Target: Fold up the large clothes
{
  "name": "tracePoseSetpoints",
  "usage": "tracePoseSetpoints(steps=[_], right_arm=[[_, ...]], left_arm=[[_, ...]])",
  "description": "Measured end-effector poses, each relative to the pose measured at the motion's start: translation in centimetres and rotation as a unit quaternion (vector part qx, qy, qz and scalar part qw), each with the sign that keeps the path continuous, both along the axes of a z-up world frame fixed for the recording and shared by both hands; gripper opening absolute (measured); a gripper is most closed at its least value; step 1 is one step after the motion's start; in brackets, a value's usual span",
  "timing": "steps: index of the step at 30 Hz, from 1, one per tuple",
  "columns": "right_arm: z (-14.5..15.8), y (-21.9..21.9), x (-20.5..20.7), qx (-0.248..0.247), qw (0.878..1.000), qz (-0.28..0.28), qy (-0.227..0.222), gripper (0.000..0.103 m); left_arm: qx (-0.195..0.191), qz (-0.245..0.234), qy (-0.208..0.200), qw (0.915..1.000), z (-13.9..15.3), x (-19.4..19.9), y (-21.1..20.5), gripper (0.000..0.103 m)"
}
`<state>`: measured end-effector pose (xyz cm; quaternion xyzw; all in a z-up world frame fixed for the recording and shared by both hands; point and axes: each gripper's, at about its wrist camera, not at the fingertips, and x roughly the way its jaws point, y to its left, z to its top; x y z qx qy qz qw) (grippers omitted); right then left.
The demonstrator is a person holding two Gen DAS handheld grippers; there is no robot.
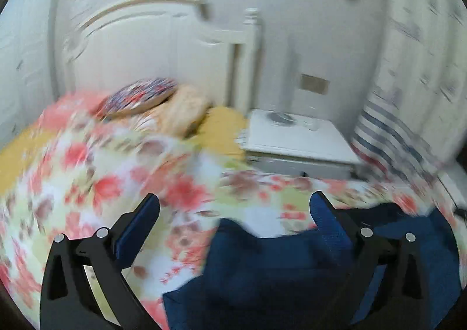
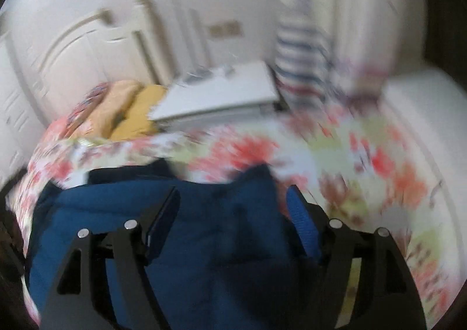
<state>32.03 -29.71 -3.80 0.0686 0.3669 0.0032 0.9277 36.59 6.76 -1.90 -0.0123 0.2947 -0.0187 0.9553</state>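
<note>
Navy garment (image 2: 198, 242) on floral bedspread (image 1: 87, 178). L gripper (image 1: 233, 213) & R gripper (image 2: 233, 204): both released, nothing held. Step: approach, I'd say. Next: pinch garment edges.

A dark blue garment (image 1: 262, 277) lies rumpled on the floral bedspread (image 1: 87, 172), its cloth thick and creased. Seen from the left wrist it fills the lower right; from the right wrist it spreads across the lower left and middle, its far edge uneven with a raised flap
</note>
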Motion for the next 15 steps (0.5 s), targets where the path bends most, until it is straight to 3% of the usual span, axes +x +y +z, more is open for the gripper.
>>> tracePoseSetpoints(steps=[2,5,7,10,12,15], right_arm=[[0.9,4.1,0.7,-0.04,0.998,0.048,0.004,0.072],[-0.2,10.8,2.9,-0.108,0.988,0.109,0.027,0.055],[-1.6,12.6,4.4,-0.117,0.984,0.123,0.054,0.042],[-3.4,13.6,5.6,-0.128,0.98,0.133,0.076,0.042],[-5.7,13.6,6.2,-0.163,0.975,0.127,0.086,0.045],[-7.3,12.6,6.8,-0.123,0.98,0.128,0.085,0.046]], left_arm=[[0.045,-0.017,0.012,0.9987,0.3,0.0,-3.2,0.099],[0.09,-0.051,0.046,0.9936,-1.4,0.8,-8.7,0.099],[0.117,-0.059,0.069,0.989,-2.9,1.9,-11.0,0.099],[0.141,-0.08,0.095,0.9821,-5.4,2.9,-13.2,0.099],[0.168,-0.077,0.104,0.9773,-7.1,3.8,-13.9,0.099],[0.129,-0.079,0.146,0.9776,-9.5,5.4,-13.2,0.099]])
